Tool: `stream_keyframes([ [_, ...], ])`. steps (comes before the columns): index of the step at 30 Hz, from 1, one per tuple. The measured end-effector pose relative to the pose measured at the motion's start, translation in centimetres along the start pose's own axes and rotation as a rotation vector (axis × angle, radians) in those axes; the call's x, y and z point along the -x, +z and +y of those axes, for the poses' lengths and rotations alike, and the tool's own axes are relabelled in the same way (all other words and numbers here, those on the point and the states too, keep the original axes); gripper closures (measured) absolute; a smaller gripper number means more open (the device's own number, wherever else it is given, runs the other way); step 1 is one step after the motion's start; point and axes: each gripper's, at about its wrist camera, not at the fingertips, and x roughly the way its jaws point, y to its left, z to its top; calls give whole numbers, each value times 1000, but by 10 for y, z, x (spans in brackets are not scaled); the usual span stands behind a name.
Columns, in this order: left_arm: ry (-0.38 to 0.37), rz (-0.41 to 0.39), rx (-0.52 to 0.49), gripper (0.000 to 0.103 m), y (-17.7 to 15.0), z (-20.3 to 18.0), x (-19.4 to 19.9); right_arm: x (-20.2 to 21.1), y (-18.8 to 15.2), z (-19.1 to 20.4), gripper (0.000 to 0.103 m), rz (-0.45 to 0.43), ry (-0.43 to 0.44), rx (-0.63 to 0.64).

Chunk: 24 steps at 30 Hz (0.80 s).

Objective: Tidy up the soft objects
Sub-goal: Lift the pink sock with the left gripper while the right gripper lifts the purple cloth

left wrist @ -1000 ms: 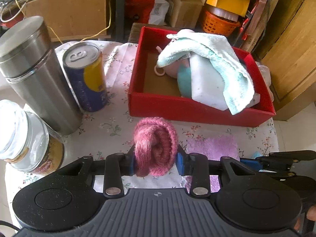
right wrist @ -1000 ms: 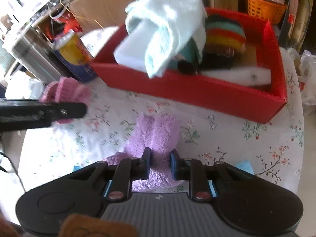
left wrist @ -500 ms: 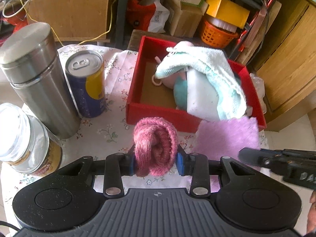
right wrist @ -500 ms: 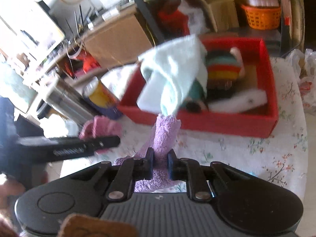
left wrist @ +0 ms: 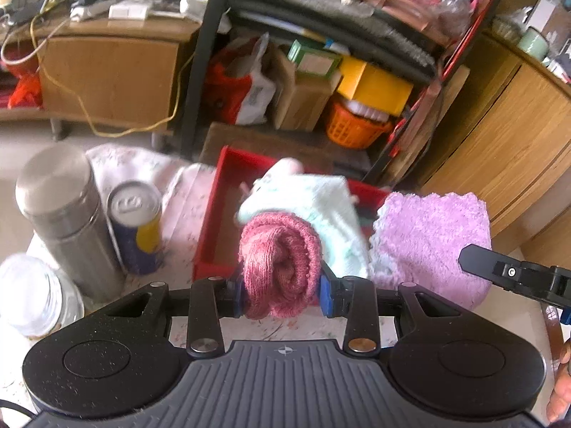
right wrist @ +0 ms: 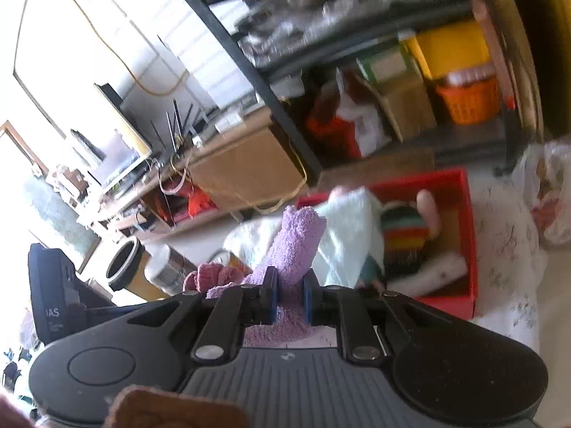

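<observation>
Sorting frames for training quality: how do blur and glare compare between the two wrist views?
Left wrist view: even light, mild blur on the red box, pink knit roll fairly sharp. Right wrist view: window glare washes out the upper left, shelves smeared, purple towel soft.

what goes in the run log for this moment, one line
left tongs: shut on pink knitted roll | right tongs: shut on fluffy purple cloth | red box: ahead

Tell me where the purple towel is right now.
The purple towel hangs pinched in the right gripper, lifted in front of the red box, right of the pink knit roll.
</observation>
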Motion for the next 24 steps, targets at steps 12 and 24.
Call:
stream_keyframes([
  [12, -44, -121, -18, 64, 17, -27, 35, 49, 21, 4, 103, -194, -9, -18],
  [24, -30, -186, -45, 64, 39, -46, 31, 61, 44, 3, 103, -318, -12, -44],
])
